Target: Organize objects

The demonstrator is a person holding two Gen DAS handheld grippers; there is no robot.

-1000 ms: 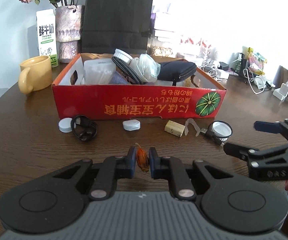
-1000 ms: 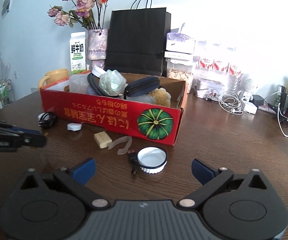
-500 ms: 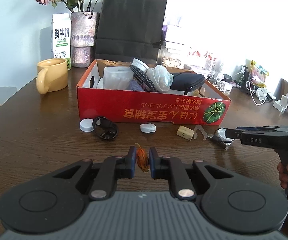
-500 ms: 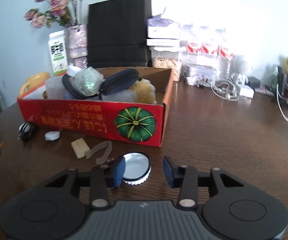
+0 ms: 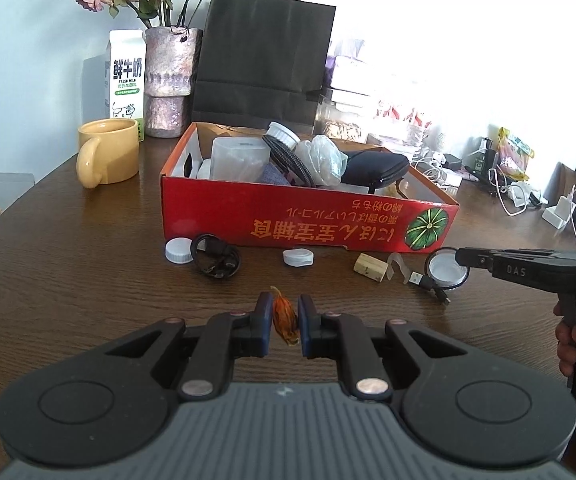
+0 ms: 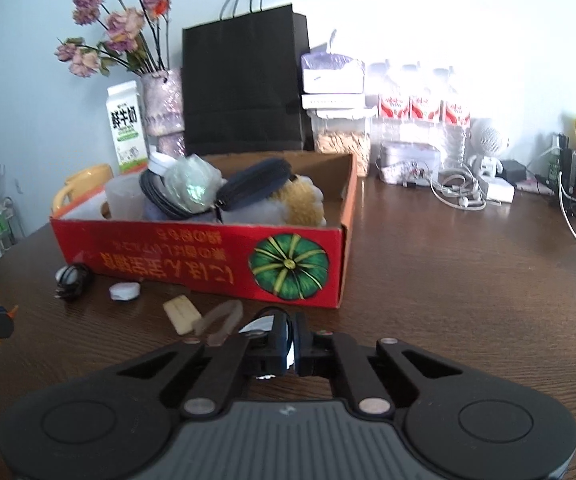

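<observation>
The left claw (image 5: 284, 322) is clamped on a small orange dried bud (image 5: 285, 317), held clear above the tabletop (image 5: 88, 280), presumably so it can be carried to the red cardboard box (image 5: 307, 220) standing toward the tabletop's far edge, where a dark pouch (image 5: 375, 168), a clear plastic container (image 5: 240, 158) and other oddments are already heaped. The right claw (image 6: 291, 338) has just been closing, and its jaws now pinch the rim of a round white-lined jar lid (image 5: 445, 268) lying just before the box's right front corner; an edge grip seems the only way to lift so flat a thing. Still loose along the box's front lie a white bottle cap (image 5: 178, 250), a black coiled cable (image 5: 216, 258), a flat white cap (image 5: 298, 257), a cork-coloured block (image 5: 371, 267) and a USB plug (image 5: 427, 285), evidently next to be gathered.
</observation>
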